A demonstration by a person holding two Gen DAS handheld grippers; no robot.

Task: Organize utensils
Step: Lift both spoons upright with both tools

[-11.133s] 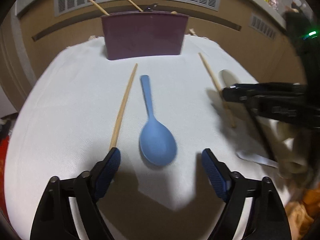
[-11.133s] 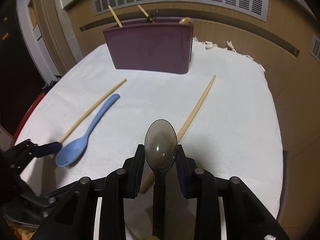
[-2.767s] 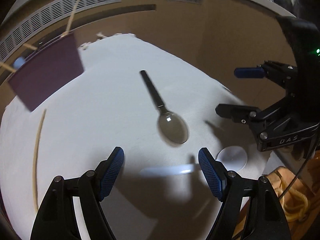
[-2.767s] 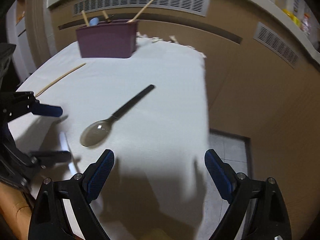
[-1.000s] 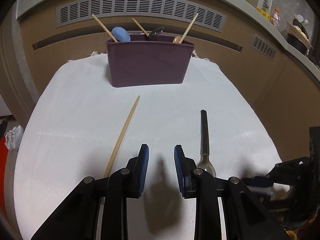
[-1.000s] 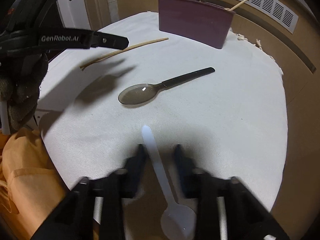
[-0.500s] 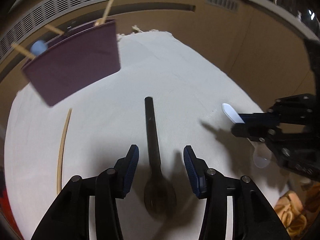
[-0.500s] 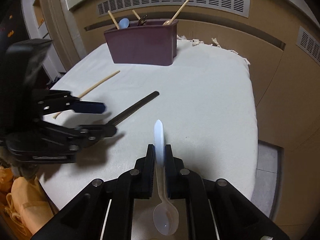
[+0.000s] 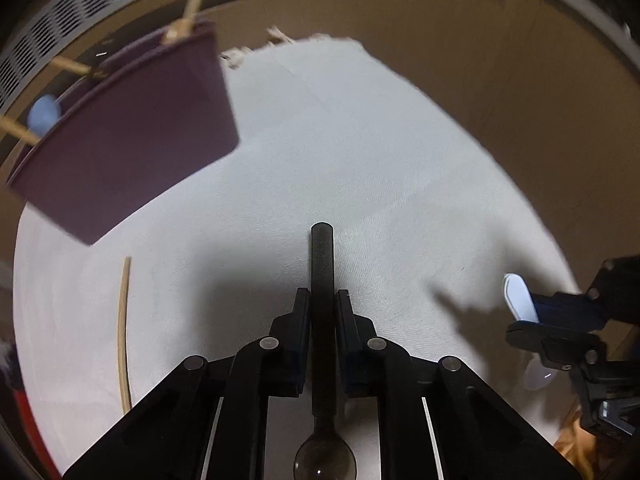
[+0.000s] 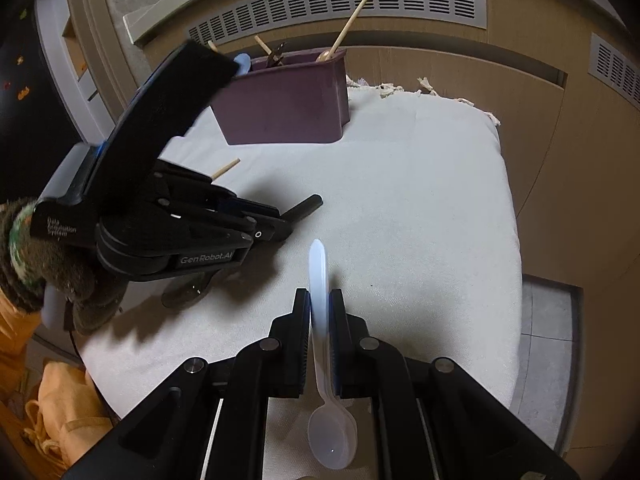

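My left gripper (image 9: 322, 294) is closing its jaws on the handle of a dark spoon (image 9: 322, 256), and both pads touch it. The spoon lies on the white cloth with its bowl under the gripper body. In the right wrist view the left gripper (image 10: 286, 226) sits low over the dark spoon (image 10: 306, 206). My right gripper (image 10: 319, 294) is shut on a white plastic spoon (image 10: 319, 264), held above the cloth with its bowl toward the camera. A purple holder (image 10: 288, 104) with chopsticks and spoons in it stands at the table's far side.
A single wooden chopstick (image 9: 122, 332) lies on the cloth, left of the dark spoon. A gloved hand (image 10: 40, 264) holds the left gripper. The white cloth (image 10: 420, 200) ends at a drop to the floor on the right. An orange fabric (image 10: 60, 400) lies at the near left.
The left gripper's jaws have narrowed onto the dark spoon's handle after sliding forward over its bowl. The right gripper keeps the white spoon and has barely shifted.
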